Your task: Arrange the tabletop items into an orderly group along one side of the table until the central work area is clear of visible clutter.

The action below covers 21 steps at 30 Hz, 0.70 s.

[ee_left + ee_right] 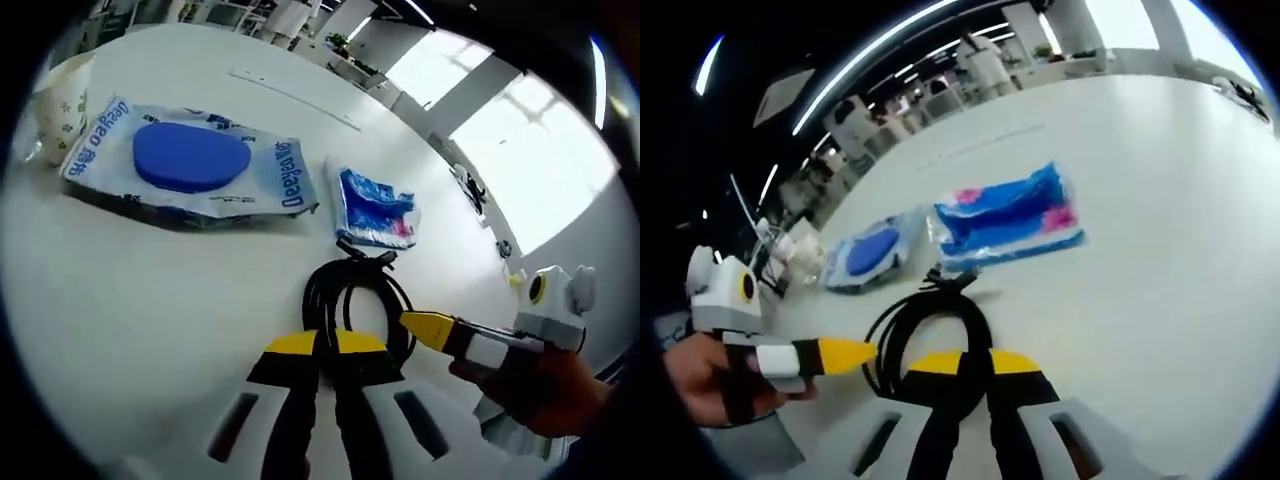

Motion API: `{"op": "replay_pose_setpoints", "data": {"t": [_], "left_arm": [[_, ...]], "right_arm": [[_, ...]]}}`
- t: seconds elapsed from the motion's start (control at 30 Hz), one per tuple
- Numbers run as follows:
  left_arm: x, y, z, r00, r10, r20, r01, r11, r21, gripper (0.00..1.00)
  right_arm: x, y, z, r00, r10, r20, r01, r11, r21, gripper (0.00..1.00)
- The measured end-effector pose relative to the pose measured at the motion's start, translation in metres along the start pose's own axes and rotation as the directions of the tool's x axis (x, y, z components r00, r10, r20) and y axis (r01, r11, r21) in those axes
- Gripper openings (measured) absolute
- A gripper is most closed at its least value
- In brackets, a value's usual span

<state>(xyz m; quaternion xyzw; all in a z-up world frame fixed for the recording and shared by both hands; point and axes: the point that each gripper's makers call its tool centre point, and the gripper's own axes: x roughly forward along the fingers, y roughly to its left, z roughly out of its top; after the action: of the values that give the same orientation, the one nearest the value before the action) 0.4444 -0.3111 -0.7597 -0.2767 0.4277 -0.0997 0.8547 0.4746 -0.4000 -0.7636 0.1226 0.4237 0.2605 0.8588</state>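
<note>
A coiled black cable [352, 290] lies on the white table [150, 300] just ahead of my left gripper [325, 346], whose yellow-tipped jaws are shut on the coil's near-left strands. My right gripper [428, 326] comes in from the right in a person's hand [535, 385], its tip at the coil's right edge. In the right gripper view the same cable [930, 320] runs between my right gripper's [965, 364] narrow jaws, shut on it. There, the left gripper [845, 352] touches the coil's left side.
Beyond the cable lie a wet-wipes pack with a blue lid [190, 160] [872, 252] and a blue-and-pink plastic packet [375, 208] [1010, 215]. A patterned paper cup [60, 105] stands at the far left. Office desks line the room behind the table.
</note>
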Motion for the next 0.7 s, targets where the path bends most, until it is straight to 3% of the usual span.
{"op": "replay_pose_setpoints", "data": {"t": [0.53, 0.63, 0.7], "left_arm": [[-0.013, 0.013, 0.001, 0.998, 0.062, 0.024, -0.061, 0.998, -0.024, 0.01], [-0.016, 0.017, -0.005, 0.997, 0.079, 0.009, -0.078, 0.992, -0.096, 0.01], [-0.017, 0.017, -0.004, 0.997, 0.074, 0.019, -0.072, 0.993, -0.097, 0.02]], "right_arm": [[0.02, 0.022, 0.014, 0.998, 0.046, -0.037, -0.049, 0.995, -0.09, 0.05], [0.022, 0.029, 0.013, 0.997, 0.06, -0.057, -0.067, 0.988, -0.14, 0.07], [0.022, 0.028, 0.015, 0.997, 0.056, -0.052, -0.062, 0.989, -0.131, 0.08]]}}
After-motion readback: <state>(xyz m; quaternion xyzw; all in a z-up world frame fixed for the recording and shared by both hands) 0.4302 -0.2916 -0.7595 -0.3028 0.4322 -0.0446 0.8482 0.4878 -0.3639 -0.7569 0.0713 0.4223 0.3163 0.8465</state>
